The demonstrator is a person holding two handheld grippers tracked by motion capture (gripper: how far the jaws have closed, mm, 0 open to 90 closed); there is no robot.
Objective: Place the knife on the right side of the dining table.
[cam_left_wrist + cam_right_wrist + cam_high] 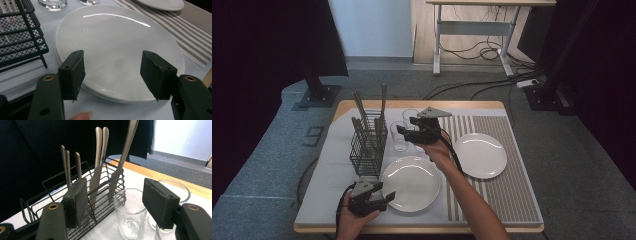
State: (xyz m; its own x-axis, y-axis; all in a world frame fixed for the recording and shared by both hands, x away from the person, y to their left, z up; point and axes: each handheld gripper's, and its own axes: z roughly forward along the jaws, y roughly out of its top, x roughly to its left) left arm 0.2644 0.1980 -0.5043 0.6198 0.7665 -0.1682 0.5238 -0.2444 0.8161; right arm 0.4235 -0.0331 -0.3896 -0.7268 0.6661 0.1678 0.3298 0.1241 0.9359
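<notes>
The nearer glass (130,213) stands upright on the surface (327,165), just beside the wire cutlery basket (368,145) and in front of a second glass (175,192). It is framed between the jaws of the right tongs (404,131), which are spread wide and grasp nothing; the line of approach suggests the glass is what is being reached for, the jaws being held level with its upper part so that its wall can be taken from the side. In the right gripper view the basket is seen behind the glass, with the cutlery (100,162) stood handles-up in it, probably so that each piece can be drawn out by its handle.

The left tongs (379,197) are held low at the near edge of the surface, likewise released and empty, with the jaws parted over the rim of the near plate (117,47). No contact with the plate can be made out; the hand seems to be parked there, or readied to steady the plate. A fingertip (82,116) shows beneath the jaws.

A second plate (479,155) lies on the striped mat (507,175), to the right, well apart from the glasses. The layout is judged to be a place setting in progress.
</notes>
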